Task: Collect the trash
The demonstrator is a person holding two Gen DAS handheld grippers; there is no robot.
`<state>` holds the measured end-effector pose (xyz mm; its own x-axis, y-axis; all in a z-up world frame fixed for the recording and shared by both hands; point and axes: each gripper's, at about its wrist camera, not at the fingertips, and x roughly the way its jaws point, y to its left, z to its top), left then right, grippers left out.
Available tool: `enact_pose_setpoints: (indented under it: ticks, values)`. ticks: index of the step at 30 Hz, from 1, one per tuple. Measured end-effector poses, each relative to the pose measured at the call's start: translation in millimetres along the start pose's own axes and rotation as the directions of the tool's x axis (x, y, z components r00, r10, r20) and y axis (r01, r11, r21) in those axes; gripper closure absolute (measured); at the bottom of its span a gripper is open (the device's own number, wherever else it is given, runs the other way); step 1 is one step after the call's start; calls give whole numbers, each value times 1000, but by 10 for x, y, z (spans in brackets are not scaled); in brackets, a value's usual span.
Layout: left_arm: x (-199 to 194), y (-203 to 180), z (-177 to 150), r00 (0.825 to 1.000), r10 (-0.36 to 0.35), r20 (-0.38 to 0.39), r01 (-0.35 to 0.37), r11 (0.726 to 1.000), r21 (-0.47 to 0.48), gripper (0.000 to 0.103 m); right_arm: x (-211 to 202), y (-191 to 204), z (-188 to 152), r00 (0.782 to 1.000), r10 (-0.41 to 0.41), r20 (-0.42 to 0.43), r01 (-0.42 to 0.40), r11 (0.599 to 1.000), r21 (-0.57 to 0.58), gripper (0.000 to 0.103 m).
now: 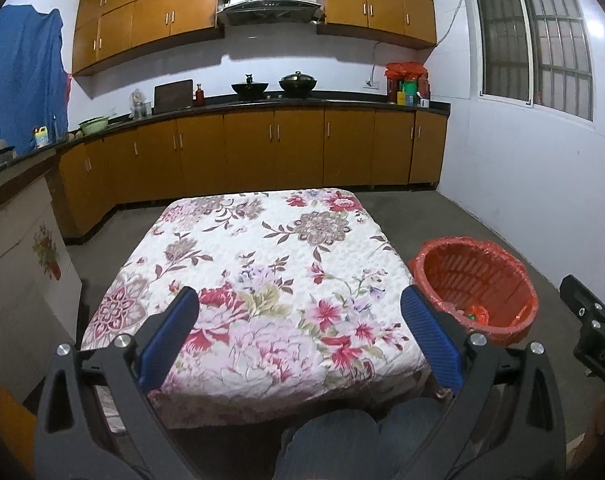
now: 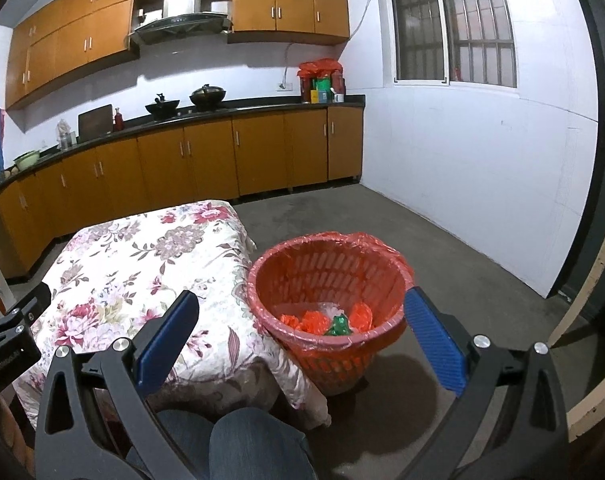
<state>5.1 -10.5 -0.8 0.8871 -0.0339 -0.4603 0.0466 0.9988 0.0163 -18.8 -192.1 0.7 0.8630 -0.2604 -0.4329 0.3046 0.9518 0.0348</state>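
Note:
A red mesh trash basket (image 2: 328,276) lined with a red bag stands on the floor to the right of a low table with a floral cloth (image 2: 142,264); it also shows in the left wrist view (image 1: 476,280). Crumpled orange, green and clear trash (image 2: 328,320) lies in its bottom. My left gripper (image 1: 300,300) is open and empty above the near end of the table (image 1: 262,264). My right gripper (image 2: 302,308) is open and empty, above and in front of the basket. No trash shows on the tabletop.
Kitchen cabinets and a counter (image 1: 262,100) with pots run along the far wall. A white wall with a window (image 2: 450,24) is on the right. The person's knees (image 2: 238,440) are at the bottom. Concrete floor (image 2: 442,260) surrounds the basket.

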Motion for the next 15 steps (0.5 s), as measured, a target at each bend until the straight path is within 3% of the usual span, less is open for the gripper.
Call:
enact_pose_setpoints:
  ticks: [15]
  values:
    - [-207,32,-120,999,24,30,-24,1000,2,4,-106,33,-103,1000,-14,-9,14,1000,-6,2]
